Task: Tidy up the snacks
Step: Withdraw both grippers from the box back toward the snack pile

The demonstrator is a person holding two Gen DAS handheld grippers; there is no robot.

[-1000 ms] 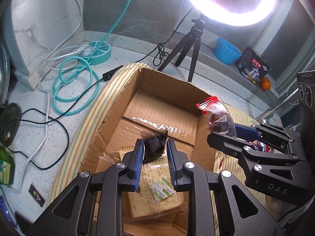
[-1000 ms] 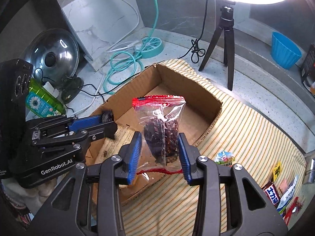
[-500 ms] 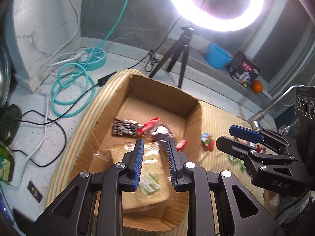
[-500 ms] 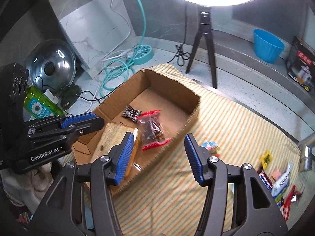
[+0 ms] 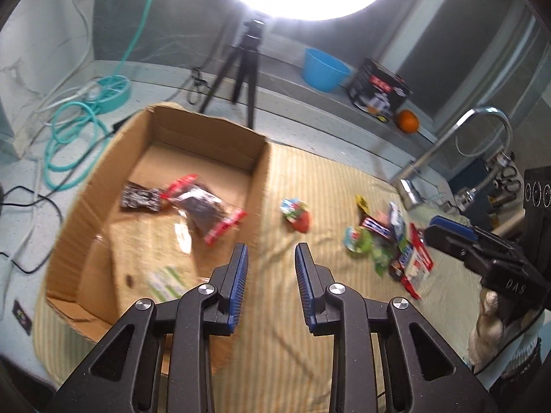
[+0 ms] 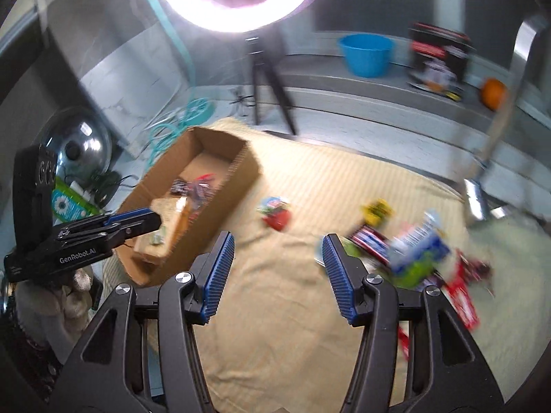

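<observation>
A cardboard box (image 5: 206,127) (image 6: 241,179) lies on a striped yellow cloth (image 5: 327,186). Inside it are a clear bag of dark snacks with red edges (image 5: 203,206), a small black packet (image 5: 139,199) and a large flat wrapped pack (image 5: 144,254). My left gripper (image 5: 270,258) is open and empty above the box's right wall. My right gripper (image 6: 277,258) is open and empty above bare cloth (image 6: 286,309). A red and green snack (image 5: 296,215) (image 6: 275,211) lies alone on the cloth. A pile of several loose snacks (image 5: 389,244) (image 6: 413,251) lies to the right.
A ring light on a tripod (image 5: 248,55) stands behind the box. A blue bowl (image 5: 323,70), a black carton (image 5: 378,91) and an orange (image 5: 408,121) sit on the back ledge. A tap (image 5: 447,144) rises at right. Teal hose and cables (image 5: 69,127) lie at left.
One second ago each gripper held a snack over the box. Both have let go, the red-edged bag and black packet lie in the box, and both grippers have swung right, away from the box.
</observation>
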